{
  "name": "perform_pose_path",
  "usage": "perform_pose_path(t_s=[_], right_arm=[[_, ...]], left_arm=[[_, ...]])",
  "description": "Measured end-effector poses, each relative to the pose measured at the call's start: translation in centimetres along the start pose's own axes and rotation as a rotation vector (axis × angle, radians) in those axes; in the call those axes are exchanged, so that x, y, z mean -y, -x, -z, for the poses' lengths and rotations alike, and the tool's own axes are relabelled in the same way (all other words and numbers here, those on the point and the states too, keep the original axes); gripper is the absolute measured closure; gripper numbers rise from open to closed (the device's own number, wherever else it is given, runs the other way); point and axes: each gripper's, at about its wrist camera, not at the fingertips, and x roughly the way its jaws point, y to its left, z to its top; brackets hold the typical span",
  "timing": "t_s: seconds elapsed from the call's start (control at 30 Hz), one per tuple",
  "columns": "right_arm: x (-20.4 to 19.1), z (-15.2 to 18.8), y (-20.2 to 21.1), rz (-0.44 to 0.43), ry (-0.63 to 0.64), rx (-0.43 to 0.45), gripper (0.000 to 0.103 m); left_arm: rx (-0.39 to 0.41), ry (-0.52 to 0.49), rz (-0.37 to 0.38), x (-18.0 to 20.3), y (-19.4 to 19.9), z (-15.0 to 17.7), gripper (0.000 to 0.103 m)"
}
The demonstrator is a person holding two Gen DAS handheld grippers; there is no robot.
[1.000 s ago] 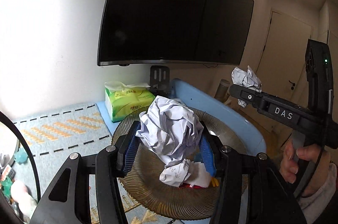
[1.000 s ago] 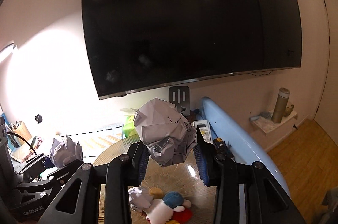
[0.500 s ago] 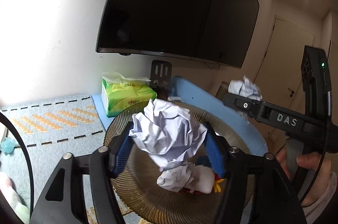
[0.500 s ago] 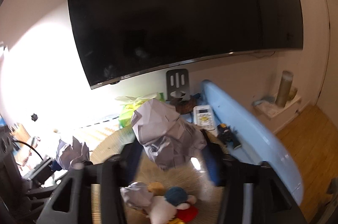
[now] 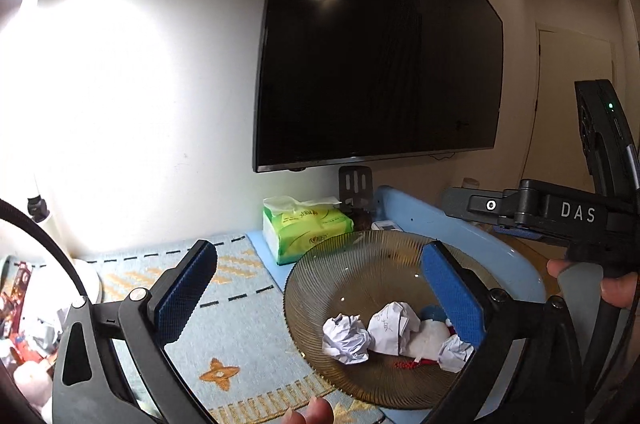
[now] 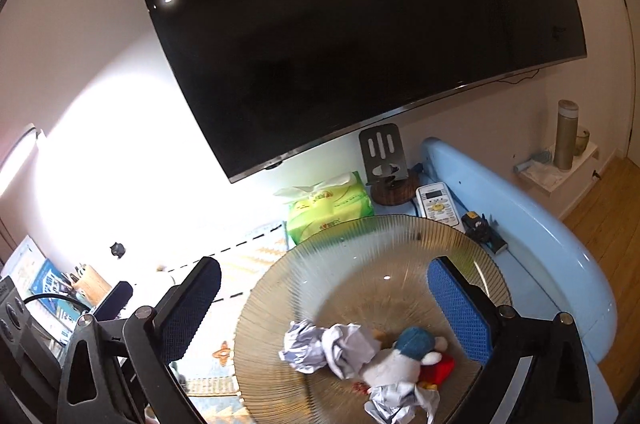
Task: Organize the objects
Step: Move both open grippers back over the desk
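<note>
Now both tongs spread, empty: left tongs, right tongs; released paper balls in glass bowl.

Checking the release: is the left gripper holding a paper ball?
No, the left gripper is open and empty; crumpled paper balls lie in the glass bowl.

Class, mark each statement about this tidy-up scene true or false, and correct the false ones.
1. Both tools are open and hold nothing. True: left tool, right tool.
2. Crumpled paper balls lie in the glass bowl. True.
3. The bowl also holds a banana. False: it holds a plush toy.
4. The tissue pack is red. False: it is green.
5. The remote control lies inside the bowl. False: it lies behind the bowl, on the blue surface.
</note>
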Motion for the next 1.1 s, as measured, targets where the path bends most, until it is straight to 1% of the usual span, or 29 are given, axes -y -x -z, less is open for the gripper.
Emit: perform_pose_path(t_s=[0.1,0.2,0.3,0.37,0.4,0.47,0.53,0.6,0.67,0.73,0.8,0.87,0.93,0.97,1.03,1.1], right_arm=[[-1.2,0.9,2.1,-0.033,-0.045,0.022,0.000],[-2.7,2.8,3.7,-0.082,-0.098,0.026,0.000],[-4.8,6.1,4.8,-0.107,-0.125,0.006,0.000],[-6.2,9.3,5.0,-0.101,-0.115,-0.020,0.000],[-6.8,11.1,4.9,-0.087,-0.106,-0.043,0.000],[-8.1,14.5,4.6,-0.061,-0.077,-0.103,0.000],[-9.6,17.2,4.2,-0.052,-0.033,-0.178,0.000],[-10.9,19.3,3.7,-0.044,0.021,-0.255,0.000],[-12.3,20.7,3.4,-0.035,0.071,-0.288,0.000],[-13.1,21.7,2.8,-0.038,0.089,-0.310,0.000],[-13.7,22.7,1.5,-0.047,0.114,-0.343,0.000],[-14.0,23.9,-0.2,-0.027,0.145,-0.405,0.000],[-14.1,25.0,-0.9,-0.010,0.147,-0.434,0.000],[-14.4,25.4,-0.7,0.009,0.171,-0.398,0.000],[-15.1,26.1,-0.7,0.031,0.215,-0.388,0.000],[-16.1,26.8,-0.9,0.087,0.287,-0.378,0.000]], left_arm=[[0.002,0.015,-0.040,-1.8,2.7,-0.6,0.000],[0.021,0.026,-0.108,-3.8,7.1,-1.3,0.000],[-0.006,0.043,-0.200,-6.6,11.3,-1.3,0.000],[-0.031,0.038,-0.271,-8.6,13.7,-0.2,0.000],[-0.053,0.036,-0.318,-9.8,14.7,0.7,0.000],[-0.123,0.030,-0.405,-12.0,16.5,2.6,0.000],[-0.200,0.008,-0.455,-14.2,17.2,4.6,0.000],[-0.257,-0.013,-0.500,-16.0,18.0,6.5,0.000],[-0.301,-0.002,-0.543,-17.9,19.1,8.6,0.000],[-0.337,0.036,-0.554,-19.7,21.2,10.8,0.000],[-0.375,0.084,-0.553,-20.9,22.2,13.1,0.000],[-0.423,0.120,-0.557,-21.8,23.0,15.4,0.000],[-0.458,0.129,-0.549,-22.1,23.7,17.1,0.000],[-0.469,0.134,-0.543,-22.1,24.1,17.7,0.000],[-0.472,0.154,-0.525,-22.1,25.2,18.6,0.000],[-0.465,0.164,-0.502,-21.7,26.5,19.1,0.000]])
